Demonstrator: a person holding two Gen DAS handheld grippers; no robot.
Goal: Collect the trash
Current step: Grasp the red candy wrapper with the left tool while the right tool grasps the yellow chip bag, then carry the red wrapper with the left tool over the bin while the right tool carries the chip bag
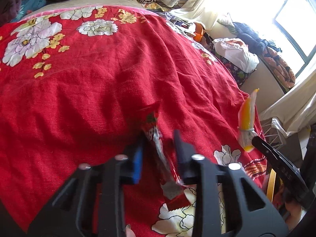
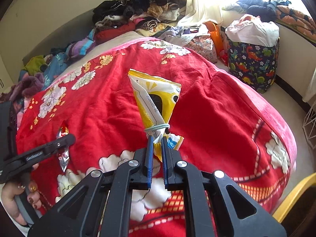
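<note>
A red and silver wrapper (image 1: 153,122) sits between the fingers of my left gripper (image 1: 159,136), just above the red floral blanket (image 1: 88,83); the gripper is shut on it. In the right wrist view the same wrapper (image 2: 64,156) hangs below the left gripper (image 2: 69,138). My right gripper (image 2: 157,138) is shut on the bottom of a yellow and white snack bag (image 2: 156,98) tied with a rubber band, held upright over the blanket (image 2: 217,108). From the left wrist view that bag (image 1: 246,114) stands above the right gripper (image 1: 254,140) at the bed's right edge.
A dinosaur-print basket (image 2: 254,63) topped with a white bag stands beside the bed under the window. Piled clothes (image 2: 142,6) line the far end of the bed. A white wire rack (image 2: 310,126) and a yellow edge (image 2: 292,197) are at the right. A hand (image 2: 17,197) holds the left tool.
</note>
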